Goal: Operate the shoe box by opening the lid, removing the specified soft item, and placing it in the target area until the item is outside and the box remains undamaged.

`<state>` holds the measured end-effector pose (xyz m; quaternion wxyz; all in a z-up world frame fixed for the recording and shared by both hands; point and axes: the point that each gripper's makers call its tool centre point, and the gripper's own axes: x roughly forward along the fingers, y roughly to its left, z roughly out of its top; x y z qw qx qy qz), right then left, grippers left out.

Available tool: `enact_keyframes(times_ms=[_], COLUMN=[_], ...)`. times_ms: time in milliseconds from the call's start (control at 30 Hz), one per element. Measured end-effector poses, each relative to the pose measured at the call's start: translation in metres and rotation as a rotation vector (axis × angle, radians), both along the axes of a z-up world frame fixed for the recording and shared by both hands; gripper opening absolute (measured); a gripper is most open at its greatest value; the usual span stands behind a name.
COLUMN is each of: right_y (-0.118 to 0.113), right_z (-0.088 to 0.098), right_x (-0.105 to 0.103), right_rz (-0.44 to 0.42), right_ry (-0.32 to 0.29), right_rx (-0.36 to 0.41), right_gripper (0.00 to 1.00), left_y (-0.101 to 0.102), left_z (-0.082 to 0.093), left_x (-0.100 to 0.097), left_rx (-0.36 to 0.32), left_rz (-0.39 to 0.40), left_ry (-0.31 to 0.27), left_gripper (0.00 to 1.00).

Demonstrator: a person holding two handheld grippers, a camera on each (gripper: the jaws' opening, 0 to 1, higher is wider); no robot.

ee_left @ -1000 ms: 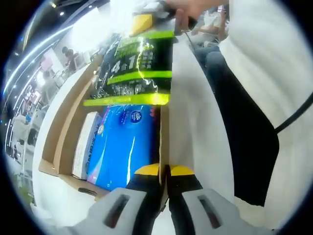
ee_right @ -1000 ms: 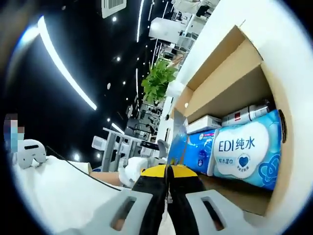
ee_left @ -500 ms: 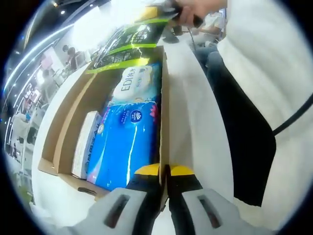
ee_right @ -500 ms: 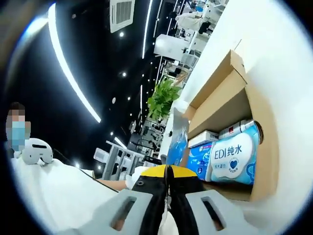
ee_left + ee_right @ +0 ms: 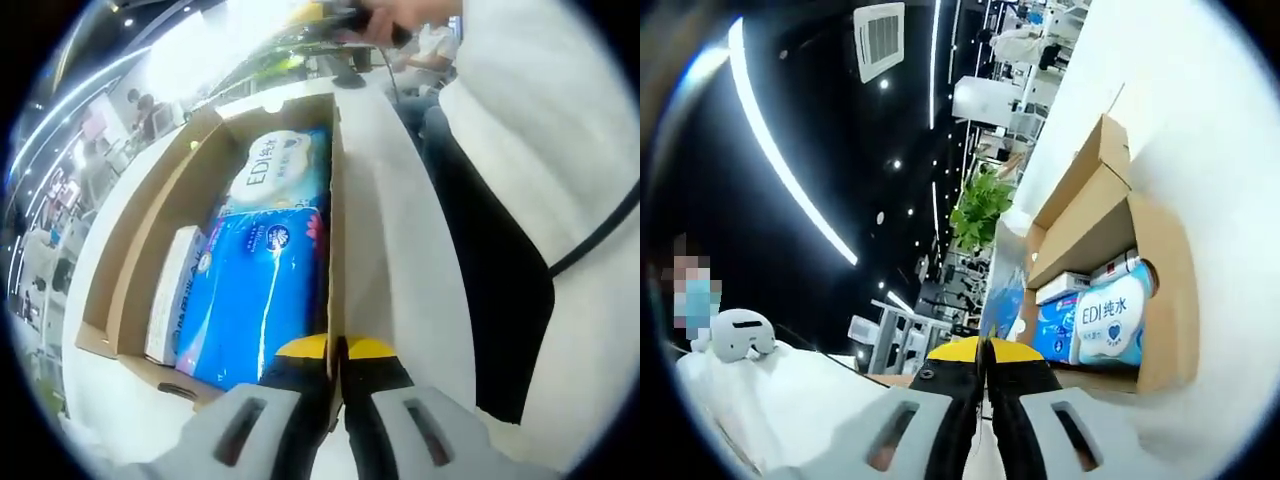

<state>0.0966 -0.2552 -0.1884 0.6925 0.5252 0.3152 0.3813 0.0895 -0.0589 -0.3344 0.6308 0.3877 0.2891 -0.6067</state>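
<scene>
My left gripper point(image 5: 336, 352) has its yellow-tipped fingers pinched shut on the near wall of the open brown cardboard shoe box point(image 5: 140, 240), pinning it to the white desk point(image 5: 395, 230). My right gripper point(image 5: 984, 352) has its fingers clamped on the thin edge of a flat, glossy soft pack point(image 5: 1002, 290), seen edge-on with blue print along its face.

Here's the change: a second ago that pack, black and green from my left gripper view, lay draped over the far end of the box; half a second ago it was sliding off the rim; now it's clear of the opening and the white-and-blue EDI wipes packet point(image 5: 275, 165) beneath is fully uncovered. In my right gripper view the box has dropped back and looks smaller, so I'm carrying the pack up and away.

Inside, the big blue tissue pack point(image 5: 255, 290) and a slim white carton point(image 5: 172, 295) sit undisturbed, walls unbent. I judge the removal done; placing comes next.
</scene>
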Motion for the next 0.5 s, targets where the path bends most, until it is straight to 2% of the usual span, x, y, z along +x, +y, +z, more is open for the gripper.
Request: enact_keyframes(times_ms=[33, 133, 167, 233, 300, 400, 433, 500], right_y=[-0.007, -0.020, -0.031, -0.046, -0.051, -0.060, -0.060, -0.061], right_z=[0.001, 0.008, 0.013, 0.018, 0.022, 0.029, 0.030, 0.030], right_x=[-0.005, -0.016, -0.021, -0.020, -0.023, -0.018, -0.018, -0.019], right_rz=[0.010, 0.020, 0.015, -0.036, -0.039, -0.107, -0.107, -0.102], right_ry=[-0.021, -0.046, -0.050, -0.056, -0.060, -0.100, -0.117, -0.114], right_rx=[-0.027, -0.030, -0.033, -0.036, -0.033, -0.049, -0.066, -0.078], right_gripper=[0.00, 0.00, 0.00, 0.00, 0.00, 0.00, 0.00, 0.00], left_y=[0.000, 0.000, 0.000, -0.001, -0.001, -0.002, -0.002, -0.001], left_z=[0.000, 0.001, 0.001, 0.002, 0.002, 0.002, 0.002, 0.002], left_x=[0.000, 0.000, 0.000, 0.000, 0.000, 0.001, 0.001, 0.001], left_rx=[-0.001, -0.004, -0.014, -0.021, -0.020, -0.017, -0.017, -0.018], left_rz=[0.000, 0.006, 0.013, 0.012, 0.008, 0.012, 0.013, 0.010], left_ry=[0.001, 0.004, 0.007, 0.005, 0.003, 0.011, 0.011, 0.009], left_gripper=[0.03, 0.03, 0.03, 0.03, 0.03, 0.03, 0.03, 0.03])
